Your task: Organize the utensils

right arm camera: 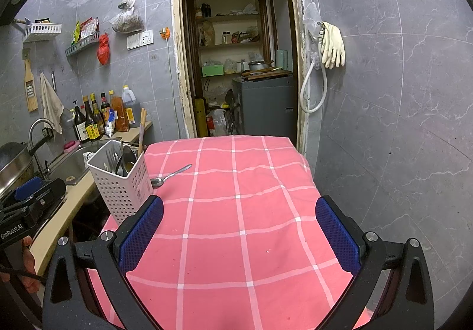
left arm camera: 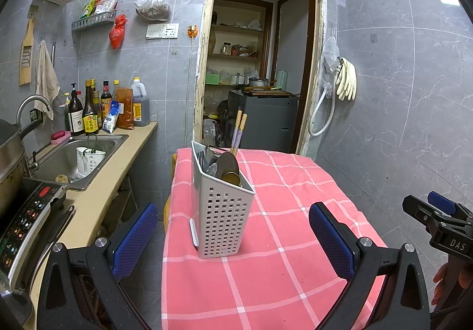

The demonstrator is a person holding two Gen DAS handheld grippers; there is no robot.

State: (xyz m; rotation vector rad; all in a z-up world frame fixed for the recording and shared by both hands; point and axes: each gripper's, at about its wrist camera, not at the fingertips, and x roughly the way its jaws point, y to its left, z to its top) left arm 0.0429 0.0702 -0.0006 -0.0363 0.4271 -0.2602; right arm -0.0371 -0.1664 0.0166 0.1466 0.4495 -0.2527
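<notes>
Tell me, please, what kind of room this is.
Most likely a small home kitchen: a steel sink with a faucet, sauce bottles on the counter, and a utensil holder on a table with a pink checked cloth.

Pink white-checked tablecloth [right arm camera: 236, 211], white perforated caddy [left arm camera: 223, 211], silver spoon [right arm camera: 170, 176], blue-padded tongs [right arm camera: 239, 237]

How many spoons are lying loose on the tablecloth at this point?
1. The spoon lies on the tablecloth just right of the holder, bowl toward it. The left wrist view hides it behind the holder; others may stand inside.
</notes>
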